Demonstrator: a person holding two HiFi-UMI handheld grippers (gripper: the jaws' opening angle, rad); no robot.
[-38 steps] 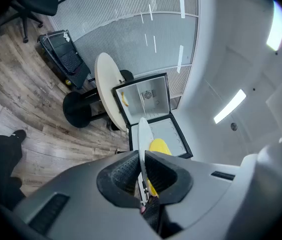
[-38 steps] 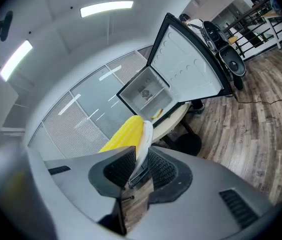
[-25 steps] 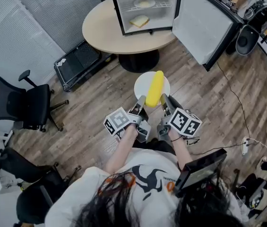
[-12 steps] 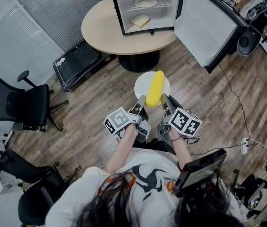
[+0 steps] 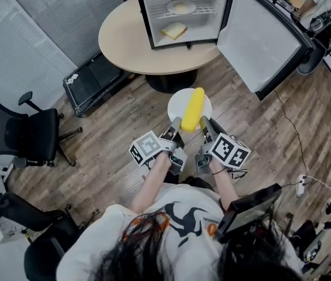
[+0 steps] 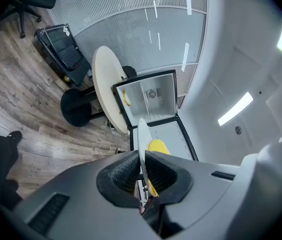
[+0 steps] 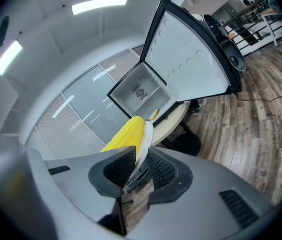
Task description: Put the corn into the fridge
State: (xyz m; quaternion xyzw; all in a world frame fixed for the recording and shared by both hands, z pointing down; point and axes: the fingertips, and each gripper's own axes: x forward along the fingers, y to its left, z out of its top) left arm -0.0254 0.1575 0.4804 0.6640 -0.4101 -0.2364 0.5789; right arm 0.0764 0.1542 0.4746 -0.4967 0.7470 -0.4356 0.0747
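A yellow corn cob (image 5: 193, 108) lies on a round white plate (image 5: 176, 105) held in the air over the wooden floor. My left gripper (image 5: 176, 123) is shut on the plate's near left rim, my right gripper (image 5: 202, 123) on its near right rim. In the left gripper view the plate (image 6: 142, 146) stands edge-on between the pads, with the corn (image 6: 156, 147) behind. In the right gripper view the plate (image 7: 145, 140) and corn (image 7: 124, 133) rise from the jaws. The small fridge (image 5: 181, 12) stands open on the round table (image 5: 121, 38), door (image 5: 260, 38) swung right.
Inside the fridge a plate of food (image 5: 181, 7) sits on the upper shelf and a sandwich (image 5: 172, 31) on the bottom. Black office chairs (image 5: 27, 133) stand at the left, a black cart (image 5: 92, 78) by the table, cables (image 5: 300, 183) on the floor at right.
The view has shifted slightly: the fridge and table sit a little higher and further left in the head view. Both grippers still hold the plate with the corn in the same pose.
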